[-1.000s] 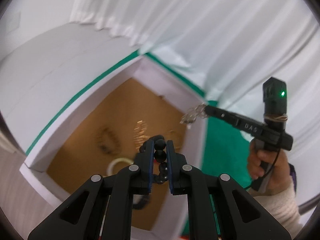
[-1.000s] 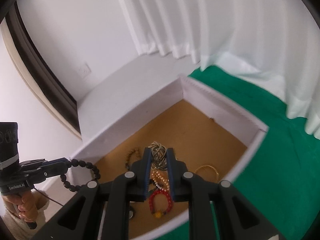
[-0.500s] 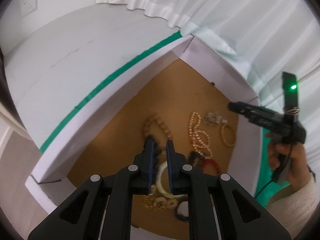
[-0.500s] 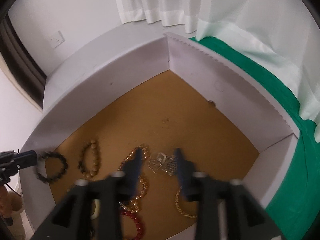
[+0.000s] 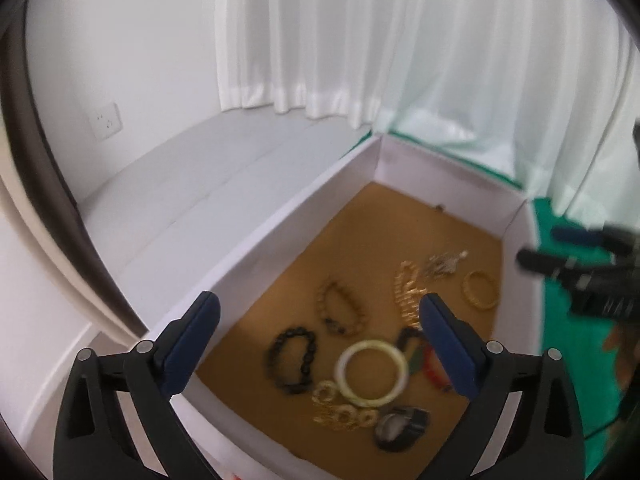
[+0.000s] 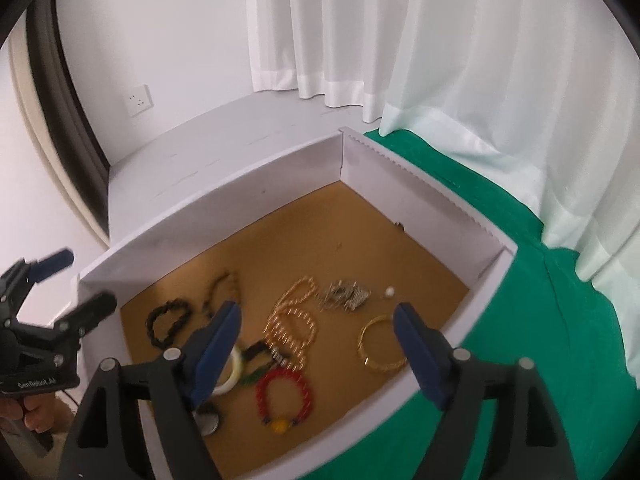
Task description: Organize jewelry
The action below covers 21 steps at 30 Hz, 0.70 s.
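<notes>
1. Left gripper (image 5: 318, 334): jaws spread wide, nothing between them; it hangs above the near left part of the white box (image 5: 296, 216).
2. Right gripper (image 6: 316, 340): jaws likewise wide apart and holding nothing; it hangs above the near edge of the same box.
3. Nearest contents, left wrist view: a dark watch (image 5: 402, 428) lies by the near wall, with a gold link chain (image 5: 344, 410) just beside it on the left.
4. Just beyond these lies a pale bangle (image 5: 372, 374), flat on the brown floor of the box. A black bead bracelet (image 5: 292, 362) lies to its left, apart from it.
5. Right wrist view: a red bead bracelet (image 6: 284, 396) with a yellow bead lies near the front wall.
6. Mid-box: a brown bead bracelet (image 5: 340, 314), a coiled pearl necklace (image 6: 292, 326) and a gold bangle (image 6: 380, 344) lie side by side.
7. Further in: a silver chain piece (image 6: 344, 294) rests just past the pearl necklace.
8. The box stands on a green cloth (image 6: 540, 300); white curtains (image 6: 440, 60) hang behind.
</notes>
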Each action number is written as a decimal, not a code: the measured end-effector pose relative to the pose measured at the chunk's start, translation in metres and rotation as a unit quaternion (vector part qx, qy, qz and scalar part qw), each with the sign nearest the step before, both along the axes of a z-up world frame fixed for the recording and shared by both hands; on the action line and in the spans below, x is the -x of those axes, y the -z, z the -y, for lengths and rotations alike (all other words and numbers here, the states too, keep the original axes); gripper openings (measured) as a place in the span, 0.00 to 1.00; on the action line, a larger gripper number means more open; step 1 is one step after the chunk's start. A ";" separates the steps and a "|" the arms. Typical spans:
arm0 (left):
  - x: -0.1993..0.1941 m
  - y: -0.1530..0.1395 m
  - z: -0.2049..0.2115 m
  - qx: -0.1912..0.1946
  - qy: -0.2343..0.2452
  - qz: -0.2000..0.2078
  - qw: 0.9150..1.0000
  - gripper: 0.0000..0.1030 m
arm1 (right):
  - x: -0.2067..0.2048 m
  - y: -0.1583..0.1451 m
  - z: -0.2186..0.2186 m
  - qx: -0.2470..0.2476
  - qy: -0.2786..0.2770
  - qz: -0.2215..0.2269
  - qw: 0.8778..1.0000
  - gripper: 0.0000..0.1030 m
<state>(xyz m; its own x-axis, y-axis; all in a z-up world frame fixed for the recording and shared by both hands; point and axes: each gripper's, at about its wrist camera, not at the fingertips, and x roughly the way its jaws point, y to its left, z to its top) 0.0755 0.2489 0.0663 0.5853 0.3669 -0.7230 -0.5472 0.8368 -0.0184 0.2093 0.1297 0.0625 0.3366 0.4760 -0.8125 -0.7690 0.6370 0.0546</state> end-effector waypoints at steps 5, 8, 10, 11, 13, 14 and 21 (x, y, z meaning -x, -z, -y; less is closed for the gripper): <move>0.010 -0.006 0.010 0.018 0.006 0.015 1.000 0.98 | 0.037 -0.004 0.017 0.012 0.014 0.028 0.999 0.80; 0.015 -0.008 0.018 -0.011 0.004 0.010 1.000 0.98 | 0.053 -0.007 0.024 0.010 0.021 0.039 0.999 0.82; 0.022 -0.011 0.024 -0.039 -0.007 0.007 0.999 0.98 | 0.060 -0.007 0.028 0.012 0.024 0.040 0.999 0.82; 0.022 -0.011 0.026 -0.045 -0.008 0.007 0.999 0.98 | 0.063 -0.007 0.028 0.013 0.026 0.040 0.999 0.82; 0.026 -0.012 0.029 -0.064 -0.015 0.003 0.998 0.98 | 0.068 -0.008 0.029 0.016 0.029 0.040 0.999 0.82; 0.028 -0.012 0.030 -0.069 -0.016 0.001 0.997 0.98 | 0.072 -0.009 0.030 0.017 0.030 0.040 0.999 0.82; 0.035 -0.008 0.027 -0.071 -0.016 -0.027 0.997 1.00 | 0.091 -0.012 0.027 0.017 0.032 0.037 0.999 0.82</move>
